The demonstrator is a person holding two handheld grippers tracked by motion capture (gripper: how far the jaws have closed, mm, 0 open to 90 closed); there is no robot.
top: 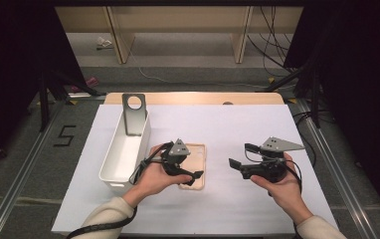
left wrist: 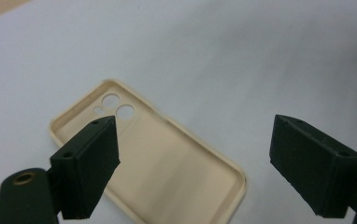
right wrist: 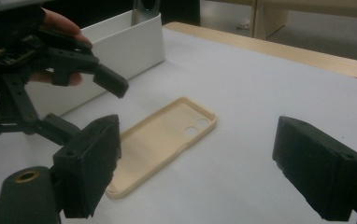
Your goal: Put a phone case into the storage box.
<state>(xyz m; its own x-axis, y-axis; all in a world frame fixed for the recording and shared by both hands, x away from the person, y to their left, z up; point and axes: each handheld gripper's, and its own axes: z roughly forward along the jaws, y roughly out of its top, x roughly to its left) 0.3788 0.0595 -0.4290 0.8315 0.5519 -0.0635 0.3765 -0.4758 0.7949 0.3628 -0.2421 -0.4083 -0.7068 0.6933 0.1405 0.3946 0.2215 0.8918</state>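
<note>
While the phone case [top: 193, 164] lies flat and open side up on the white table cover [top: 228, 209], the high view lists: left gripper [top: 185, 172] held over the case's near left part, jaws apart, nothing between them; right gripper [top: 240, 157] well off to the case's right, jaws apart, empty; white bin [top: 123, 149] just left of the case, a grey holed plate [top: 134, 113] standing at its far end.

Left gripper view: case below and between the spread jaws, camera holes at its far end, no pad touching it.

Right gripper view: case ahead on the cover, the left gripper above its near end, bin behind.

Judgement: the case appears set down and released. The next move likely calls for a fresh grasp on a rim, or withdrawal.
</note>
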